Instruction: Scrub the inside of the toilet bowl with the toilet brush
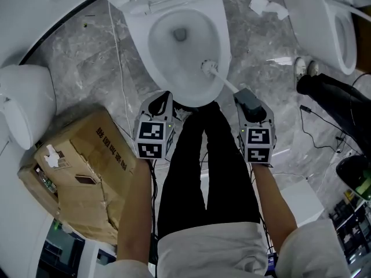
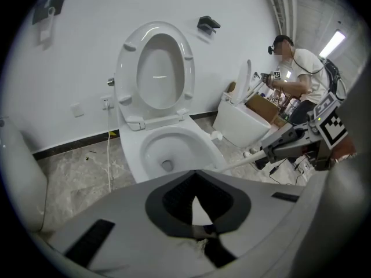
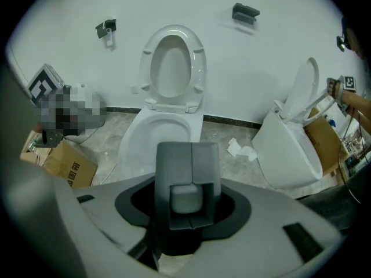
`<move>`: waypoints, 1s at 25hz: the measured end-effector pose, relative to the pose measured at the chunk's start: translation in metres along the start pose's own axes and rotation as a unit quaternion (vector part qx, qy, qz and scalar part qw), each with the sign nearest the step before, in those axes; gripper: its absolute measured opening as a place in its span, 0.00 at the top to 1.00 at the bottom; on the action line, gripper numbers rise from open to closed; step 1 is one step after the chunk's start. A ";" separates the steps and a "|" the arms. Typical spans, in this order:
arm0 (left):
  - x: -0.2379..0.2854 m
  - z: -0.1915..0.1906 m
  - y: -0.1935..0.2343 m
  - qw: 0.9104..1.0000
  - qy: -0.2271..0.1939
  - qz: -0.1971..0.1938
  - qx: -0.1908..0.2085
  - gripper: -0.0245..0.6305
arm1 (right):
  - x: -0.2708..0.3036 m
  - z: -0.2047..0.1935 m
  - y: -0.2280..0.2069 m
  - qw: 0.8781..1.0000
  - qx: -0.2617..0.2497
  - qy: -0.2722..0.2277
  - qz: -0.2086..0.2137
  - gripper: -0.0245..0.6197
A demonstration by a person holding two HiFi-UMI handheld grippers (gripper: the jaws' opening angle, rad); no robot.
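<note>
Brush's in. My right gripper [image 1: 249, 100] has its fingers clamped on the toilet brush [image 1: 217, 75] handle. The bristle head sits inside the toilet bowl [image 1: 162, 39], against the near wall on my right side, just under the rim. My left gripper [image 1: 157, 100] hangs beside the bowl's front edge, fingers apart, nothing between them. Seat and lid are up.

Status: I'd call it mid-scrub at best. No foam or marks, so I can't judge how much wall is done. Likely still left: the far wall, my left side, under the rim and the drain [image 1: 180, 35].
</note>
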State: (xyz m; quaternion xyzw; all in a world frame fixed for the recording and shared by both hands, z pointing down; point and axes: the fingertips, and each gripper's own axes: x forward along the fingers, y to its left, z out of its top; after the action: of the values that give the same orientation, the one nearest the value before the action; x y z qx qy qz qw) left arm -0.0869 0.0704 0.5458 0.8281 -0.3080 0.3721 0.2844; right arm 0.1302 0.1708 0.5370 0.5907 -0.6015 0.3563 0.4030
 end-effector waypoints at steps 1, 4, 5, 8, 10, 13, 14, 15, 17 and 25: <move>-0.001 -0.002 0.000 1.000 0.001 0.000 -0.002 0.92 | -0.002 -0.001 0.001 1.000 0.001 0.003 0.000 0.64; 0.000 -0.003 0.006 1.000 0.001 0.004 -0.004 0.92 | -0.006 -0.004 0.006 1.000 0.011 0.008 -0.002 0.64; 0.000 -0.004 0.008 1.000 0.001 0.008 -0.002 0.92 | -0.006 -0.005 0.008 1.000 0.016 0.009 -0.003 0.64; 0.001 -0.002 0.012 1.000 -0.002 0.015 0.003 0.92 | -0.008 -0.008 0.013 0.999 0.030 0.015 -0.006 0.64; 0.004 -0.001 0.011 1.000 -0.004 0.016 0.002 0.92 | -0.009 -0.010 0.014 0.999 0.032 0.019 -0.005 0.64; 0.006 -0.001 0.008 1.000 -0.001 0.017 -0.004 0.92 | -0.011 -0.015 0.017 0.999 0.027 0.025 0.002 0.64; 0.005 0.000 0.007 1.000 -0.002 0.017 -0.008 0.92 | -0.012 -0.017 0.018 0.999 0.021 0.027 0.004 0.64; 0.003 0.001 0.005 1.000 -0.004 0.018 -0.012 0.92 | -0.014 -0.019 0.019 0.999 0.013 0.030 0.006 0.64; 0.000 0.004 0.004 1.000 -0.011 0.021 -0.018 0.92 | -0.016 -0.019 0.019 0.999 -0.001 0.034 0.007 0.64; -0.005 -0.018 0.012 0.998 -0.010 0.028 -0.059 0.92 | -0.016 -0.027 0.021 0.998 -0.046 0.042 0.016 0.65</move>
State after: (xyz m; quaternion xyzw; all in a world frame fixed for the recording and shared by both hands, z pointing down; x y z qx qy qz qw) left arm -0.1061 0.0768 0.5548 0.8047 -0.3553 0.3528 0.3188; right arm 0.1105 0.2029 0.5349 0.5464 -0.6092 0.3591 0.4488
